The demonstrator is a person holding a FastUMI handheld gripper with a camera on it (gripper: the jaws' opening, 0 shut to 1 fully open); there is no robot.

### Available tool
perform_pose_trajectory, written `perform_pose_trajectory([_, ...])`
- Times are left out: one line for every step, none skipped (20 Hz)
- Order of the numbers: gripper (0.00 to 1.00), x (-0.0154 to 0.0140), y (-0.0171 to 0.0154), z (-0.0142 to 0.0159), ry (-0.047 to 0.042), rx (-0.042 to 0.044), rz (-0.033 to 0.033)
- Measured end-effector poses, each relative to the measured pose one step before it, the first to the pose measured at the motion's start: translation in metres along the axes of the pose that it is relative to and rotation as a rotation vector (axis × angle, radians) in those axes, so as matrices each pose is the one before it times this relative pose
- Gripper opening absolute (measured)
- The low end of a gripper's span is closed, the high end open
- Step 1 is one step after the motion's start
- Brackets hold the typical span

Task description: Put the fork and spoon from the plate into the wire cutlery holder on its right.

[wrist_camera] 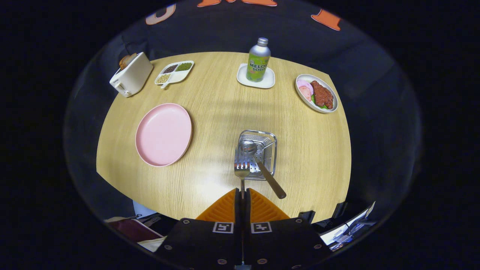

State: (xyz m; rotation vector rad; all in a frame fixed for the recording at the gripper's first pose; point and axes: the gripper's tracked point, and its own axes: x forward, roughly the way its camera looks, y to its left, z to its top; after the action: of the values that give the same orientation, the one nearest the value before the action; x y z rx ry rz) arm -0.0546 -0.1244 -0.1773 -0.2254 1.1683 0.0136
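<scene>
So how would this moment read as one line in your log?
gripper: shut on fork handle | fork: tines at holder | spoon: in holder | plate: bare

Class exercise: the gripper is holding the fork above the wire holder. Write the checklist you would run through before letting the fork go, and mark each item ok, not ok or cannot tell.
1. Grip: the gripper has its jaws closed on the handle of the silver metal fork: ok.
2. Fork tines over the square wire cutlery holder: ok.
3. Fork tines down inside the holder: cannot tell; the depth is unclear.
4. Silver spoon with the brown handle already in the holder, its handle leaning out towards the gripper: ok.
5. Round pink plate bare of cutlery: ok.
6. Fork clear of the spoon: cannot tell; they overlap in the gripper view.
</scene>
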Motion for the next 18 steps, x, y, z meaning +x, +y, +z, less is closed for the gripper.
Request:
perform_pose_trajectory([0.03, 0.00467, -0.00348, 0.00155, 0.01848, 0.00239, -0.00756])
perform_pose_trajectory([0.03, 0.00512, -0.00254, 0.00010, 0.01973, 0.00032, -0.00576])
perform_pose_trajectory([0.03, 0.00485, -0.00143, -0.00027, 0.02236, 0.00186, 0.00039])
perform_pose_trajectory([0.03, 0.00483, -0.00037, 0.00099, 0.01950, 0.00367, 0.00231])
perform_pose_trajectory([0.03, 0.00474, 0.00043, 0.00055, 0.02074, 0.00475, 0.00353])
perform_pose_trajectory([0.03, 0.00451, 0.00040, 0.00186, 0.01340, 0.00621, 0.00117])
perform_pose_trajectory([0.03, 0.00439, 0.00101, 0.00253, 0.01295, 0.00089, 0.00269])
perform_pose_trajectory([0.03, 0.00436, 0.00076, 0.00216, 0.01110, 0.00019, 0.00181])
perform_pose_trajectory([0.03, 0.00381, 0.00090, 0.00286, 0.01015, -0.00147, -0.00276])
perform_pose_trajectory([0.04, 0.00268, -0.00075, 0.00134, 0.00775, -0.00204, -0.00260])
perform_pose_trajectory([0.05, 0.00238, 0.00195, 0.00251, 0.00823, 0.00192, 0.00876])
perform_pose_trajectory([0.06, 0.00373, 0.00193, 0.00183, -0.00557, 0.00074, 0.00696])
perform_pose_trajectory([0.09, -0.00020, -0.00036, 0.00486, -0.01183, -0.00173, -0.00228])
perform_pose_trajectory([0.10, -0.00257, 0.00116, 0.00413, -0.01533, 0.00255, 0.00720])
perform_pose_trajectory([0.12, -0.00275, 0.00080, 0.00242, -0.01415, 0.00828, 0.00744])
perform_pose_trajectory([0.16, -0.00360, 0.00078, 0.00318, -0.01989, 0.01212, 0.01088])
perform_pose_trajectory([0.26, -0.00478, 0.00025, 0.00470, -0.02456, 0.01184, 0.00965])
perform_pose_trajectory([0.33, -0.00578, -0.00035, 0.00546, -0.03002, 0.01189, 0.00524])
